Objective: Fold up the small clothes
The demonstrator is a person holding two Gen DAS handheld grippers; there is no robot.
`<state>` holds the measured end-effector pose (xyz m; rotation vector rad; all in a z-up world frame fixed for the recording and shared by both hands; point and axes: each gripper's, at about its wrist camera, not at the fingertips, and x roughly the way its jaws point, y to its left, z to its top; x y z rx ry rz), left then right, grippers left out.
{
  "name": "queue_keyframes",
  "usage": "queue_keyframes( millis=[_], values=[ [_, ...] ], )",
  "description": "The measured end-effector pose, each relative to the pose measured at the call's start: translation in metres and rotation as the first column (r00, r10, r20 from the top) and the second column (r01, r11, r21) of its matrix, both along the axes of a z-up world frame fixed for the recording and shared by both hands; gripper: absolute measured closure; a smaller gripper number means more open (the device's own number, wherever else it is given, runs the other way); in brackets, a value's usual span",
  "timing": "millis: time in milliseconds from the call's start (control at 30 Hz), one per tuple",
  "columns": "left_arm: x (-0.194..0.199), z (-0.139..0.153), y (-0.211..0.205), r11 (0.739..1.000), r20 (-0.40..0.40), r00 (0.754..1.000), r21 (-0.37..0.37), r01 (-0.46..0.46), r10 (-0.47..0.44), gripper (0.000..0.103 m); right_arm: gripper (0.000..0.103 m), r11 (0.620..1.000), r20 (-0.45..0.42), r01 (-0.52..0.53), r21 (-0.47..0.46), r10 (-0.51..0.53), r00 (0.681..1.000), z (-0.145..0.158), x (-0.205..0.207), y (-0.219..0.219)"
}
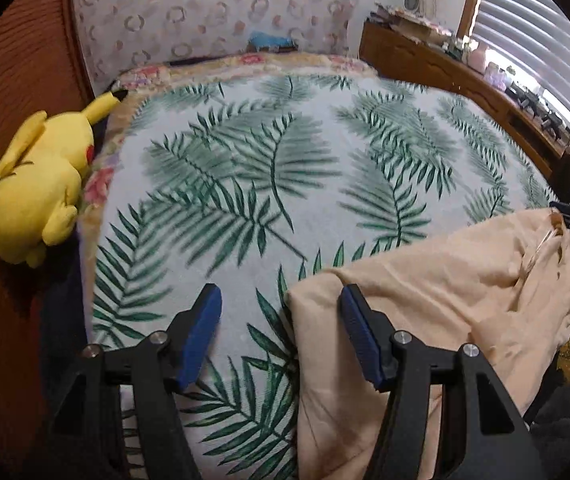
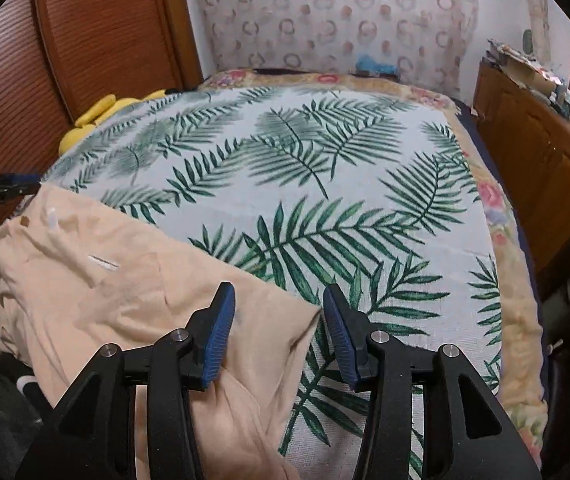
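Fingers, left gripper (image 1: 281, 312): spread, blue pads apart, nothing between them; they hang over the left edge of the garment, one finger above the bedspread, the other above the cloth

Fingers, right gripper (image 2: 279, 312): spread likewise, holding nothing; they straddle the garment's right corner, one finger over the cloth, the other over the leaf print

Garment (image 2: 125, 292): peach-coloured small piece, lying at the near edge of the bed (image 2: 519, 320), partly draped over that edge toward the person; rumpled, with soft creases and a small white slit-like mark near its far side. Not yet folded flat, by the look of it. Each gripper stands at one outer side of the cloth, which reads as the stance for pinching both ends at once and drawing the piece up onto the bed

Bedspread (image 1: 325, 184): white with green palm leaves, laid over a floral blanket; smooth and bare beyond the garment, giving plenty of open room to spread and fold away from the near edge

Plush toy (image 1: 41, 184): yellow, at the left side of the bed beside the wooden wall panel (image 1: 17, 60), well apart from the cloth

Cabinet (image 2: 541, 160): wooden, along the right side, cluttered on top, clear of the folding area

Caution: cloth overhanging the near edge may slide off if pinched on one side only
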<state>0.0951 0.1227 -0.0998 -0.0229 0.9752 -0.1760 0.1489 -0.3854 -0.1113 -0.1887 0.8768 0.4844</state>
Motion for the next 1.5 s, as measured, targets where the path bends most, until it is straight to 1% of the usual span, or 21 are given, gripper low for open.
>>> queue_keyframes(
  millis=[267, 367, 400, 433, 467, 500, 533, 567, 600, 633, 700, 733, 800, 867, 933, 1000, 1067, 1200, 1233, 1333, 1500],
  values=[
    [-0.001, -0.002, 0.001, 1.0, 0.0, 1.0, -0.018, -0.016, 0.016, 0.042, 0.05, 1.0, -0.007, -0.002, -0.005, 0.002, 1.0, -0.003, -0.001, 0.001],
    [0.001, 0.0, -0.001, 0.999, -0.008, 1.0, -0.039, -0.005, 0.004, 0.042, 0.05, 0.999, -0.027, -0.045, 0.023, 0.045, 0.999, -0.003, -0.004, 0.005],
    [0.002, 0.0, -0.003, 0.999, -0.007, 1.0, -0.037, 0.004, -0.004, 0.045, 0.05, 0.998, -0.028, -0.052, 0.017, 0.053, 0.998, -0.003, -0.004, 0.008],
    [0.001, 0.0, -0.006, 0.999, -0.003, 1.0, -0.029, 0.015, -0.015, 0.048, 0.056, 0.998, -0.027, -0.064, 0.004, 0.064, 0.998, -0.003, -0.005, 0.01],
    [0.0, 0.0, -0.008, 0.999, 0.0, 1.0, -0.027, 0.027, -0.027, 0.055, 0.061, 0.997, -0.029, -0.072, 0.001, 0.072, 0.997, -0.003, -0.006, 0.012],
    [-0.001, 0.001, -0.01, 0.999, 0.001, 0.999, -0.034, 0.038, -0.038, 0.065, 0.064, 0.997, -0.034, -0.082, 0.004, 0.082, 0.996, -0.003, -0.008, 0.012],
    [-0.003, 0.001, -0.012, 0.998, 0.0, 0.999, -0.047, 0.051, -0.051, 0.071, 0.073, 0.996, -0.037, -0.088, 0.008, 0.088, 0.995, -0.003, -0.008, 0.013],
    [-0.004, 0.002, -0.015, 0.996, -0.003, 0.998, -0.058, 0.066, -0.066, 0.082, 0.082, 0.995, -0.037, -0.097, 0.009, 0.097, 0.995, -0.003, -0.009, 0.013],
    [-0.006, 0.004, -0.018, 0.995, -0.004, 0.997, -0.06, 0.082, -0.082, 0.095, 0.088, 0.993, -0.044, -0.112, 0.018, 0.113, 0.993, -0.003, -0.011, 0.013],
    [-0.009, 0.007, -0.022, 0.993, 0.0, 0.994, -0.054, 0.105, -0.105, 0.098, 0.091, 0.991, -0.049, -0.131, 0.038, 0.133, 0.99, 0.0, -0.014, 0.014],
    [-0.019, 0.022, -0.031, 0.991, 0.031, 0.991, -0.027, 0.133, -0.132, 0.1, 0.093, 0.986, -0.019, -0.15, 0.066, 0.152, 0.988, 0.011, -0.023, 0.013],
    [-0.027, 0.034, -0.034, 0.989, 0.063, 0.988, -0.024, 0.143, -0.141, 0.1, 0.093, 0.985, -0.01, -0.152, 0.079, 0.153, 0.988, 0.016, -0.026, 0.013],
    [-0.046, 0.063, -0.037, 0.987, 0.142, 0.978, -0.023, 0.157, -0.152, 0.1, 0.094, 0.983, 0.051, -0.151, 0.1, 0.147, 0.988, 0.037, -0.039, 0.011],
    [-0.069, 0.097, -0.037, 0.987, 0.228, 0.962, -0.022, 0.157, -0.148, 0.1, 0.094, 0.982, 0.101, -0.151, 0.117, 0.139, 0.985, 0.055, -0.051, 0.009],
    [-0.092, 0.13, -0.034, 0.987, 0.309, 0.941, -0.035, 0.158, -0.14, 0.1, 0.095, 0.978, 0.155, -0.154, 0.142, 0.132, 0.979, 0.08, -0.066, 0.006],
    [-0.111, 0.159, -0.031, 0.987, 0.376, 0.916, -0.029, 0.161, -0.138, 0.1, 0.095, 0.975, 0.19, -0.155, 0.158, 0.124, 0.974, 0.104, -0.079, 0.005],
    [-0.126, 0.187, -0.026, 0.987, 0.434, 0.891, -0.027, 0.161, -0.133, 0.1, 0.095, 0.972, 0.249, -0.172, 0.159, 0.129, 0.96, 0.129, -0.092, 0.007],
    [-0.15, 0.24, -0.008, 0.987, 0.543, 0.834, -0.056, 0.152, -0.098, 0.1, 0.096, 0.961, 0.354, -0.204, 0.187, 0.128, 0.927, 0.185, -0.115, 0.003],
    [-0.158, 0.256, -0.004, 0.988, 0.575, 0.814, -0.055, 0.142, -0.085, 0.1, 0.096, 0.958, 0.389, -0.217, 0.189, 0.129, 0.912, 0.202, -0.122, 0.003],
    [-0.171, 0.287, 0.003, 0.99, 0.633, 0.771, -0.05, 0.129, -0.069, 0.1, 0.096, 0.95, 0.47, -0.245, 0.193, 0.129, 0.873, 0.249, -0.139, 0.001],
    [-0.194, 0.342, 0.015, 0.994, 0.724, 0.687, -0.026, 0.108, -0.056, 0.1, 0.096, 0.95, 0.586, -0.271, 0.156, 0.132, 0.799, 0.316, -0.163, 0.003]
  ],
)
